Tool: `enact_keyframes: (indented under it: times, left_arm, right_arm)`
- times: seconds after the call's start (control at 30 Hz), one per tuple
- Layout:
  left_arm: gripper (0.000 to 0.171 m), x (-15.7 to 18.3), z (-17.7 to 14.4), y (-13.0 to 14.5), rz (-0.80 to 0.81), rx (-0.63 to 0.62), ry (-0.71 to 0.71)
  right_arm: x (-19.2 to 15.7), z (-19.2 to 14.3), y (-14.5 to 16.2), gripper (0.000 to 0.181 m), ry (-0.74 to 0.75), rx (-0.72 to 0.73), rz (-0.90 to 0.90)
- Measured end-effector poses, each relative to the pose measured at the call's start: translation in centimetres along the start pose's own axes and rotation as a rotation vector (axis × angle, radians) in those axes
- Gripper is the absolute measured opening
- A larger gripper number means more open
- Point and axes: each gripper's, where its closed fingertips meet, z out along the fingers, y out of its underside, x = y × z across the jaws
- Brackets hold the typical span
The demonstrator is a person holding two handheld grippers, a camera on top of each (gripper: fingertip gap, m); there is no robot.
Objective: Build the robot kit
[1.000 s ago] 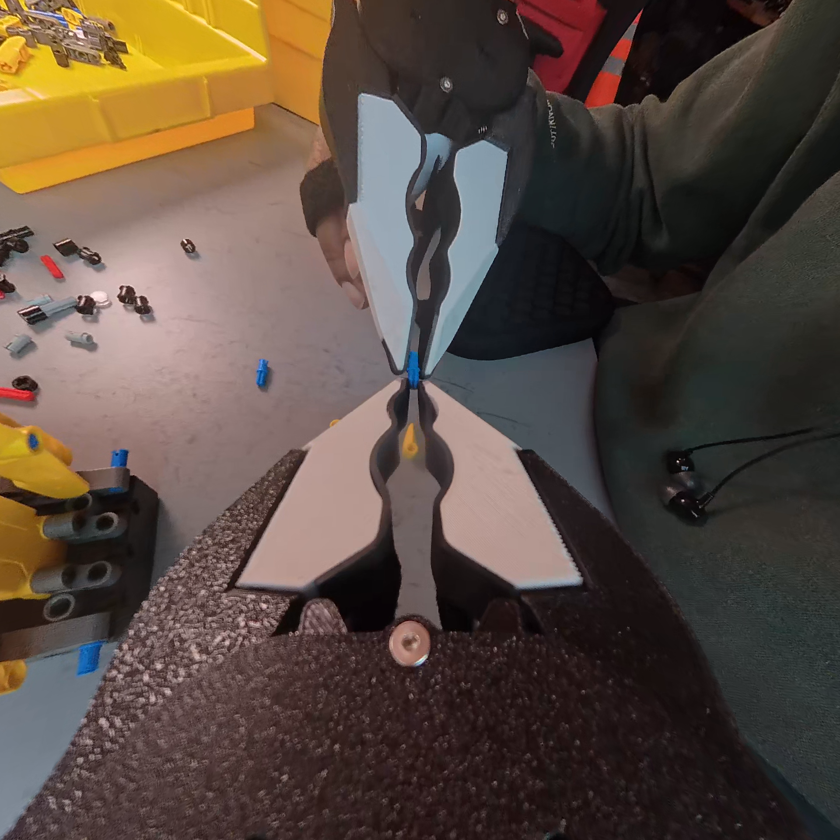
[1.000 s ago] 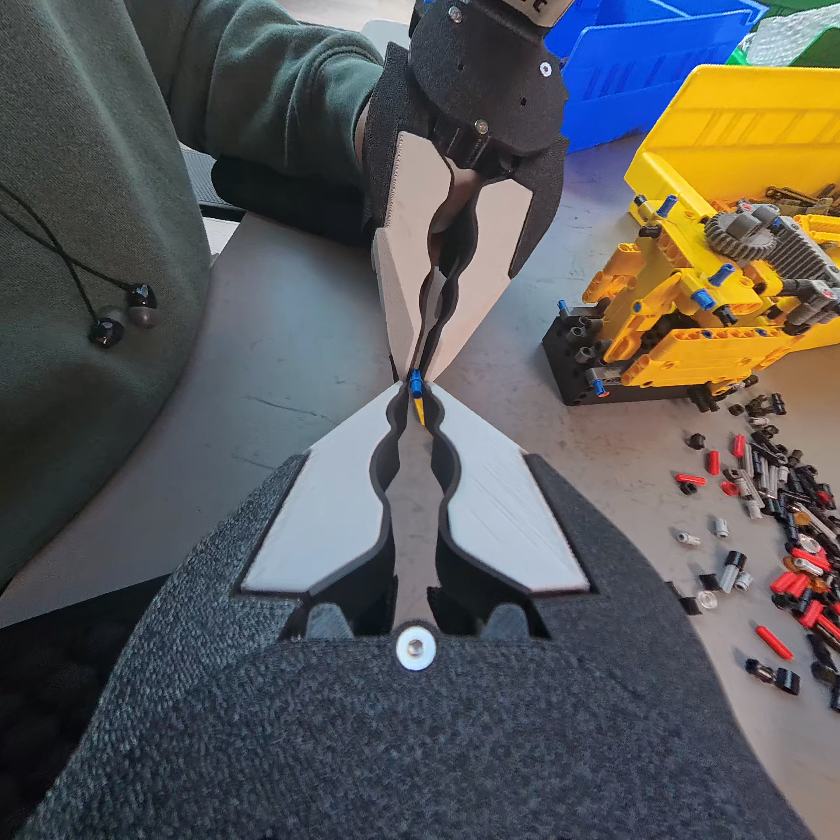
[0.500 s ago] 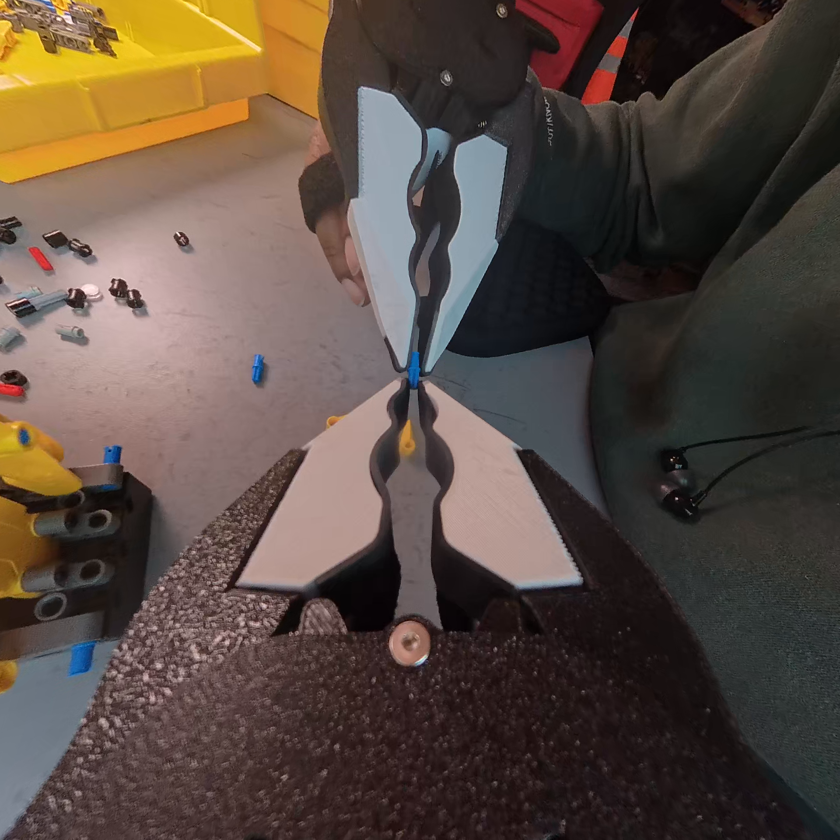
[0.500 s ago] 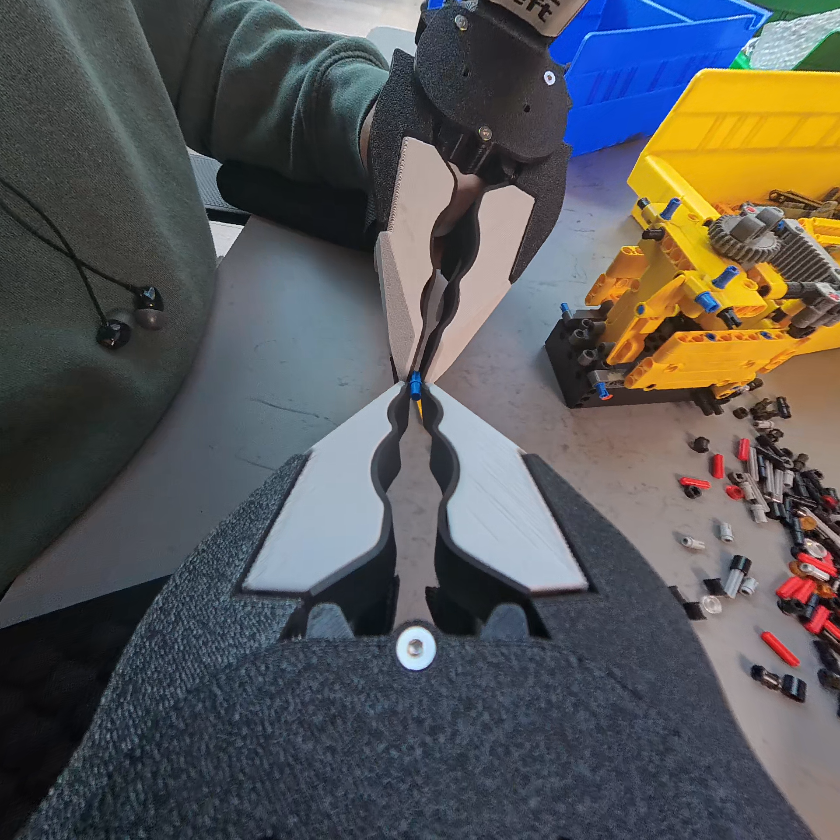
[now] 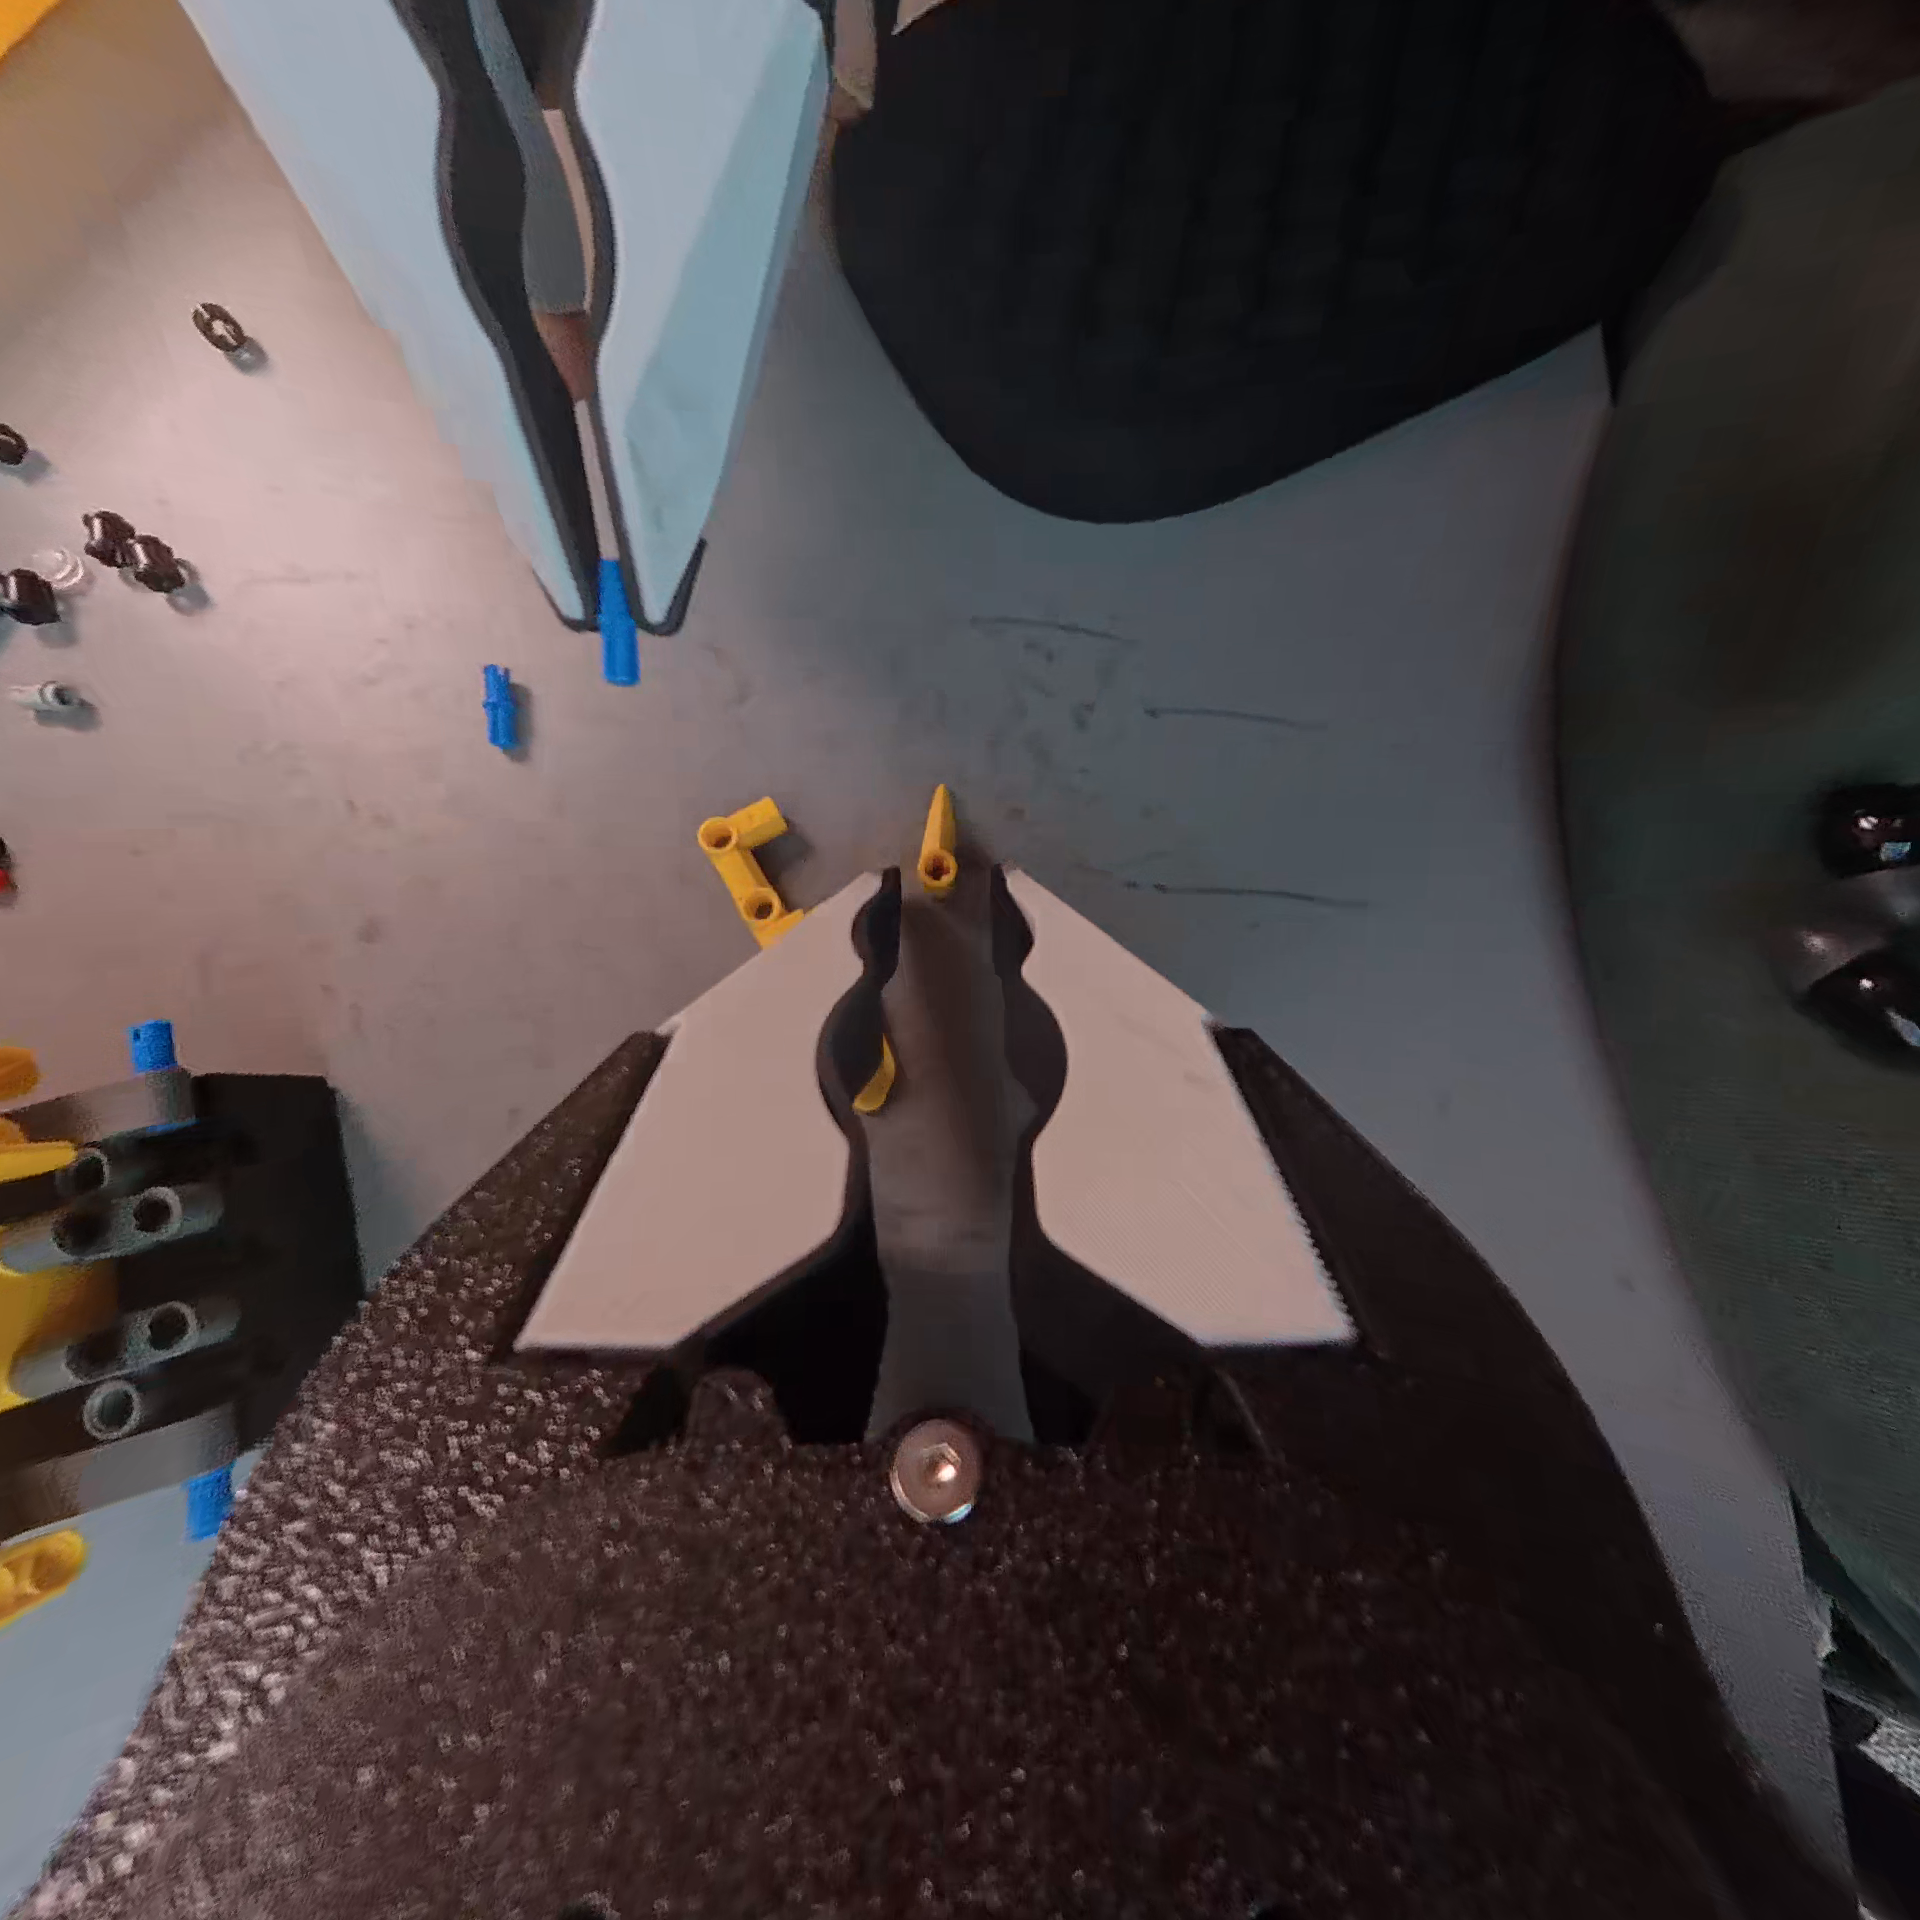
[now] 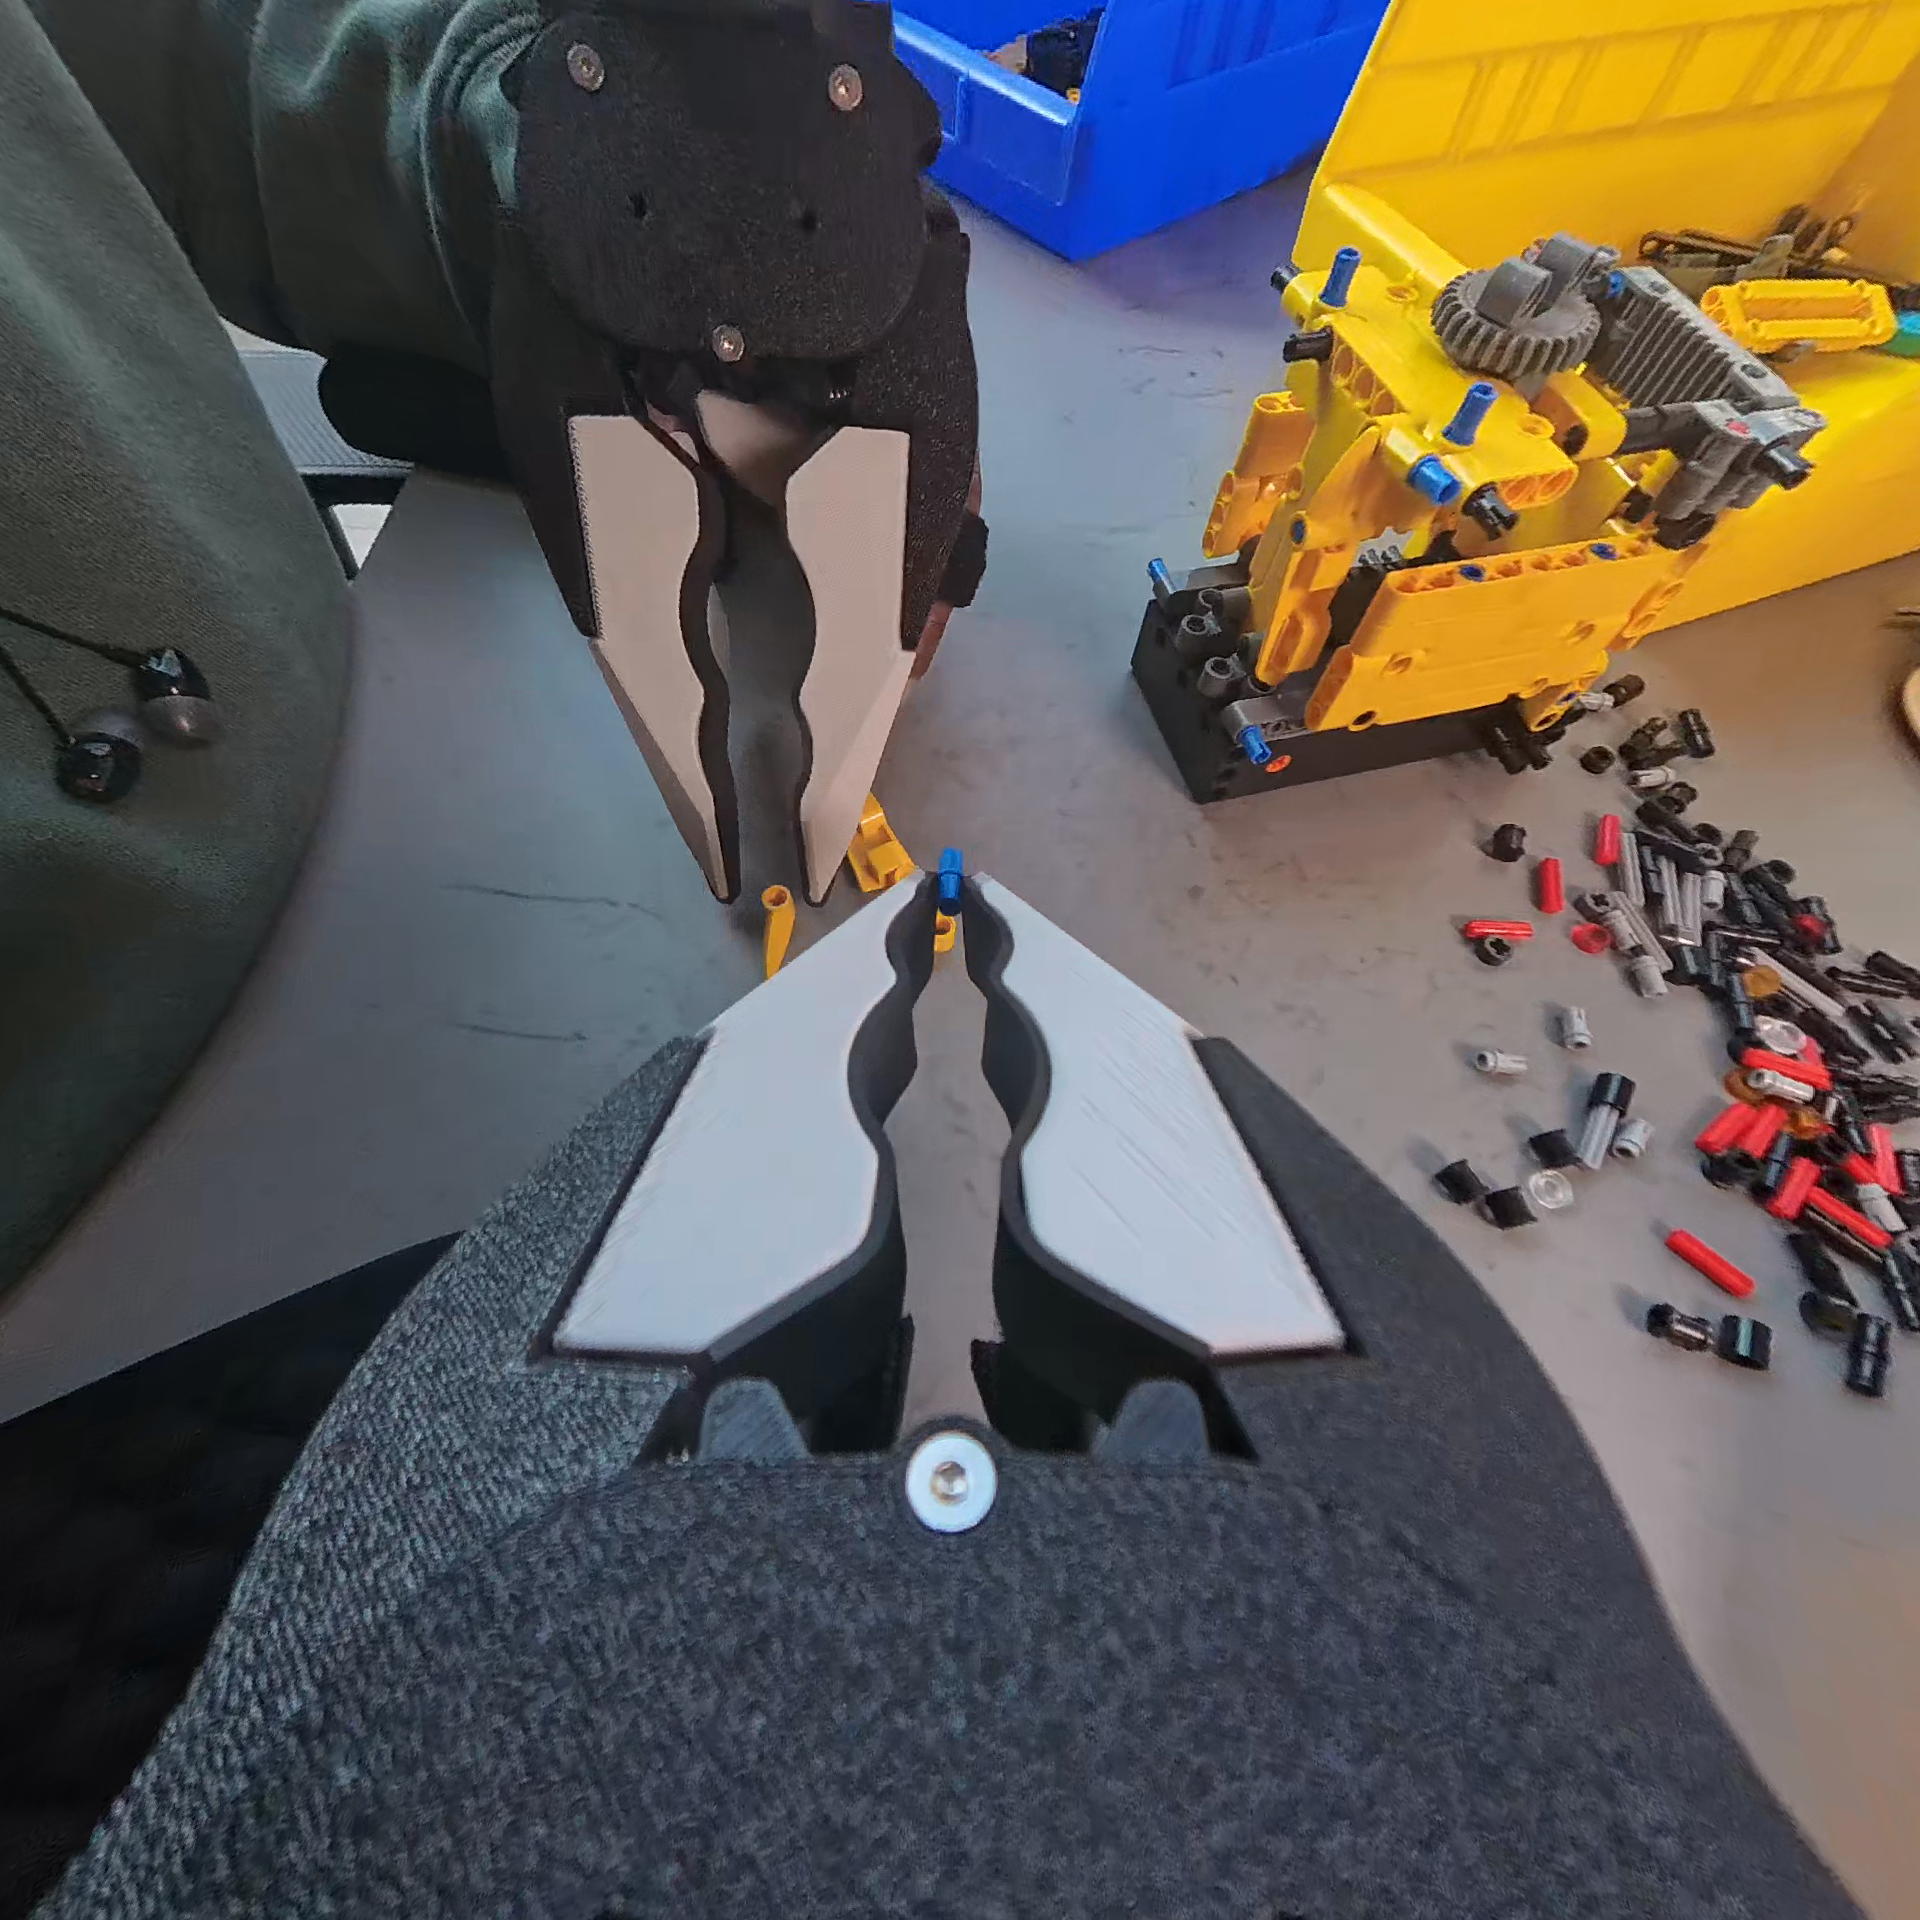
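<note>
— Currently: right gripper [image 6: 948, 876] clamped on blue pin [image 6: 948, 873], pin axis pointing forward from tips.
— Noted. Left gripper [image 5: 940, 871] parted, empty; yellow cone [image 5: 938, 844] lying just ahead on table [image 5: 1247, 727].

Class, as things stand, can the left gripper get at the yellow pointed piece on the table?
Likely yes. The left gripper has its jaws open, and the yellow pointed piece lies on the table right at its tips, with nothing over it.
</note>
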Motion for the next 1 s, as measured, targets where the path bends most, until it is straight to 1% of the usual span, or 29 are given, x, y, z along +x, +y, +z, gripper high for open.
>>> enact_keyframes:
  times: [0.13,0.23,0.27,0.33,0.37,0.4,0.5,0.6,0.67,0.77,0.87,0.93,1.0]
  left_arm:
    - [0.015,-0.1,0.3,-0.1,0.033,-0.032,-0.027]
    - [0.007,0.1,0.5,-0.1,0.036,-0.044,-0.01]
    - [0.006,0.1,0.5,-0.1,0.036,-0.047,-0.011]
    - [0.006,-0.1,0.4,-0.1,0.029,-0.039,-0.022]
    - [0.006,-0.3,0.3,-0.3,0.02,-0.015,-0.029]
    - [0.006,-0.5,-0.1,-1.0,-0.013,0.042,-0.017]
    - [0.006,-2.1,-3.1,-4.1,-0.179,0.309,0.016]
    - [0.007,-4.1,-7.3,-6.6,-0.327,0.617,0.044]
    - [0.006,-5.1,-10.5,-7.9,-0.394,0.839,0.077]
    - [0.006,-5.9,-14.8,-8.8,-0.484,1.134,0.187]
    - [0.006,-6.1,-16.9,-8.8,-0.55,1.317,0.313]
    - [0.006,-6.0,-17.5,-8.8,-0.569,1.377,0.371]
    - [0.006,-6.0,-17.5,-8.8,-0.571,1.401,0.397]
  right_arm:
    - [0.0,0.1,0.3,0.004,-0.004,-0.017,0.005]
    - [0.0,0.2,0.6,0.004,-0.006,-0.028,0.011]
    - [-0.1,0.2,0.6,0.004,-0.007,-0.031,0.013]
    - [0.0,0.2,0.6,0.004,-0.004,-0.029,0.013]
    - [0.0,0.2,0.4,0.003,-0.001,-0.022,0.015]
    - [0.1,0.0,0.2,0.003,0.005,-0.007,0.017]
    - [1.0,-0.8,-1.4,0.004,0.063,0.08,0.024]
    - [2.6,-2.4,-3.5,0.003,0.146,0.196,0.05]
    - [3.1,-3.3,-4.8,0.003,0.176,0.274,0.076]
    - [3.4,-4.1,-6.6,0.003,0.191,0.387,0.129]
    - [2.5,-3.9,-8.3,0.003,0.144,0.471,0.192]
    - [1.6,-3.1,-9.5,0.003,0.1,0.512,0.244]
    - [0.5,-2.3,-10.8,0.003,0.066,0.54,0.272]
